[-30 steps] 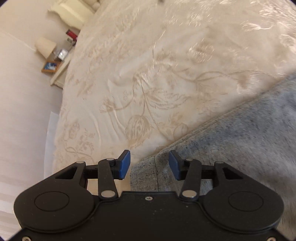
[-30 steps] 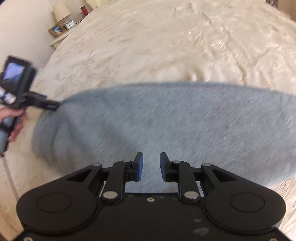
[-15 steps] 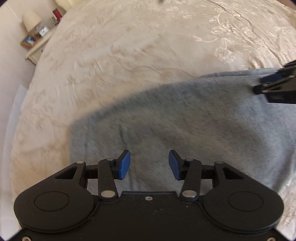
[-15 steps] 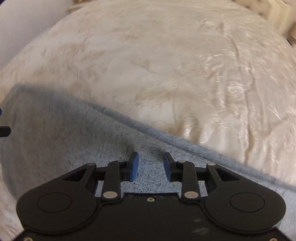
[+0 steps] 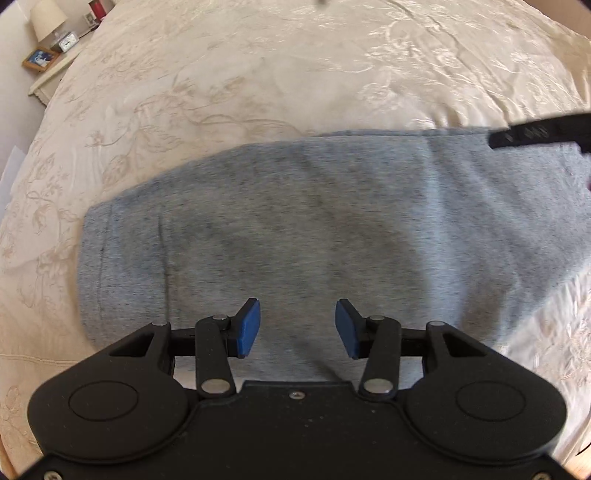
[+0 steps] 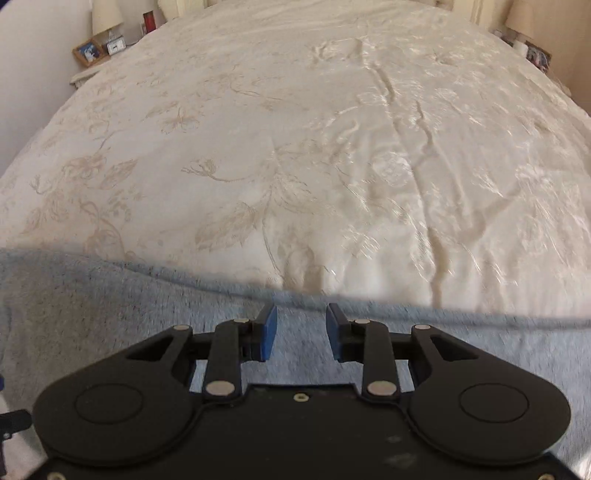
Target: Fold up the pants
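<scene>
Pants [image 5: 314, 229] grey, flat on bedspread [image 5: 258, 74], both grippers' jaws apart, empty, no legible writing.

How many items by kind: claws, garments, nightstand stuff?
Claws: 2, left claw and right claw, both open
Grey pants: 1
Lamps: 1, lamp
Picture frames: 1, picture frame
Clocks: 1, clock
Total: 6
</scene>
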Demonstrator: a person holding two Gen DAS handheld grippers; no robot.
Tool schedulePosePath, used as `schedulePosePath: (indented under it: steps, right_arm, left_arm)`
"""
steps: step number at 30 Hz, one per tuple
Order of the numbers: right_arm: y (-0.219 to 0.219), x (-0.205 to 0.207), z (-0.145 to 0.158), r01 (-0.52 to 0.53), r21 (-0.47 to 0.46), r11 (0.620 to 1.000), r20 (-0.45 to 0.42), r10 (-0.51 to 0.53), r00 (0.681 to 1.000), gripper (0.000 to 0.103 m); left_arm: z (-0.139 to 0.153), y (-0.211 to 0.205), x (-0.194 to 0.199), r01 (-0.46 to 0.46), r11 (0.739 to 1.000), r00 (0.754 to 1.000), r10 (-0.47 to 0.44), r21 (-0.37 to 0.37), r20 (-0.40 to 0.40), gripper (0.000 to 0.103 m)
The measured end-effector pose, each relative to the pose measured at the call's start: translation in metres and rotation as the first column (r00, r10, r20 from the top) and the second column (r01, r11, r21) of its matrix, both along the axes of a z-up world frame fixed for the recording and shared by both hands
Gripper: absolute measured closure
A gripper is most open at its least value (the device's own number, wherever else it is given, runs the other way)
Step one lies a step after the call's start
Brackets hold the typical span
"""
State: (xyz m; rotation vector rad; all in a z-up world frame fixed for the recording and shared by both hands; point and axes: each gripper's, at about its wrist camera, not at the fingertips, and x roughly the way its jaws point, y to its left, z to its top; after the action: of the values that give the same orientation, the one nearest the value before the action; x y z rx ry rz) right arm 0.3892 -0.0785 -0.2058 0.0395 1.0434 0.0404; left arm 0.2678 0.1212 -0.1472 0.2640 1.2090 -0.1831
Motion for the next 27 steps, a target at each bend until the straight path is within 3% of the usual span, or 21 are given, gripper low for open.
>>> schedulePosePath:
  steps: [4,9,15,19,22,27]
  right_arm:
    - [-0.056,-0.052,0.001,0.067,0.013,0.998,-0.034,-0.067,0.997,0.072]
    - [-0.144,-0.092,-0.022,0.136,-0.025,0.990,-0.104,-0.138,0.985,0.072]
    - [-0.293,-0.085,-0.040,0.307,-0.090,0.947,-0.105,-0.315,0.943,0.072]
    - [-0.380,-0.076,-0.036,0.384,-0.130,0.914,-0.074,-0.395,0.915,0.073]
    - [-0.412,-0.081,-0.014,0.392,-0.091,0.916,-0.034,-0.396,0.918,0.072]
    - [-0.421,-0.089,0.006,0.312,0.025,0.950,-0.009,-0.312,0.950,0.072]
  left_arm:
    - [-0.001,-0.039,-0.009,-0.010,1.000,1.000,0.010,-0.009,0.000,0.049]
    - [-0.006,-0.088,-0.017,-0.056,0.996,0.998,0.057,0.064,-0.018,0.049]
    - [-0.005,-0.143,-0.031,-0.108,0.990,0.994,0.111,0.094,-0.024,0.049]
    - [-0.002,-0.178,-0.038,-0.125,0.987,0.992,0.127,0.104,-0.016,0.049]
    - [0.001,-0.202,-0.041,-0.119,0.989,0.992,0.122,0.089,-0.025,0.049]
    - [0.011,-0.234,-0.041,-0.088,0.990,0.996,0.089,0.106,-0.003,0.049]
